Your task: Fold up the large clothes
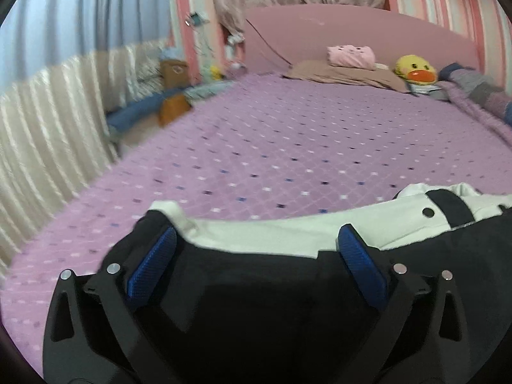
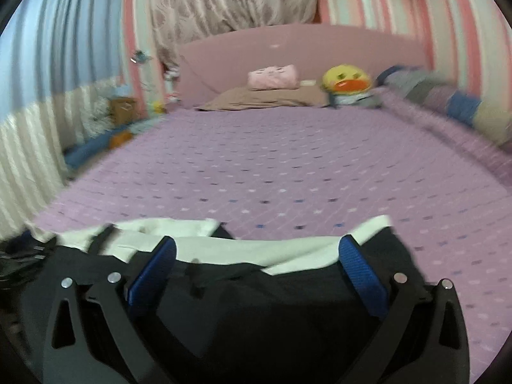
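A large black and white garment (image 1: pixel 281 291) lies along the near edge of the purple bed; a black strap and a round button show on its white part (image 1: pixel 400 220). My left gripper (image 1: pixel 258 233) hovers just over it with the blue pads (image 1: pixel 153 265) spread wide and nothing pinched between them. In the right wrist view the same garment (image 2: pixel 256 291) lies bunched below my right gripper (image 2: pixel 258 244), which is also open wide, its pads (image 2: pixel 361 275) on either side of the cloth without pressing it. The cloth under both gripper bodies is hidden.
The purple dotted bedsheet (image 1: pixel 272 147) stretches ahead to a pink headboard (image 1: pixel 352 32). A brown pillow (image 1: pixel 345 73), a pink plush (image 1: pixel 350 56) and a yellow duck plush (image 1: pixel 414 70) lie at the far end. A rolled blanket (image 2: pixel 448 99) lines the right side; curtains (image 1: pixel 48 121) and boxes (image 1: pixel 174 70) stand left.
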A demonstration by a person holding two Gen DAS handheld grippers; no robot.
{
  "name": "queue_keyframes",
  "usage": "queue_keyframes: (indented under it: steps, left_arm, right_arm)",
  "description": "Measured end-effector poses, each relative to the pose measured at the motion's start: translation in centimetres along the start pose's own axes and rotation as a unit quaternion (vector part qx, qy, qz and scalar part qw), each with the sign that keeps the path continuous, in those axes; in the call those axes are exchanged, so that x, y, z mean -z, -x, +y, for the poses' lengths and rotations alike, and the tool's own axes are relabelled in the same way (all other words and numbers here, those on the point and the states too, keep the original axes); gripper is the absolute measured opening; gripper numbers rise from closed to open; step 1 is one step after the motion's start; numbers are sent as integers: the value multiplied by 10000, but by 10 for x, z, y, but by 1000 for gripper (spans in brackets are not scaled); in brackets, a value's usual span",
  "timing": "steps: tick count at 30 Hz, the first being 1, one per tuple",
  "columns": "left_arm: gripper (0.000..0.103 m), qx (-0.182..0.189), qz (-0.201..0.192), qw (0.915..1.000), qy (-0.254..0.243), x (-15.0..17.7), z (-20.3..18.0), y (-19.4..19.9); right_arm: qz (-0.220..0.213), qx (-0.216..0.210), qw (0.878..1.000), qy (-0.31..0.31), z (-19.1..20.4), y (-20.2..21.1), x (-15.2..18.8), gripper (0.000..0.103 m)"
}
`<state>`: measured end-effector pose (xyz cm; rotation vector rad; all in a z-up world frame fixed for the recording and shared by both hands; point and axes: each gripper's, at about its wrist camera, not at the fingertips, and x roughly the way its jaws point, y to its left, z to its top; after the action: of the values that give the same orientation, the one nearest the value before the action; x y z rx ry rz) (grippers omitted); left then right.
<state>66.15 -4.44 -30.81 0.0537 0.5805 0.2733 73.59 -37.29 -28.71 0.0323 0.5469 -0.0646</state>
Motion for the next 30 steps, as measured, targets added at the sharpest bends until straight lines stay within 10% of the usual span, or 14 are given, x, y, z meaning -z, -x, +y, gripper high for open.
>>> queue_keyframes:
  steps: [15,30]
  left_arm:
    - [100,376,164,9955,-860,6,83,124]
    - [100,845,1451,9857,-169,56,147,95]
  right_arm:
    - [488,107,9959,749,-45,140,-27,101]
    - [1742,-638,9820,-351,-141,148,70,101]
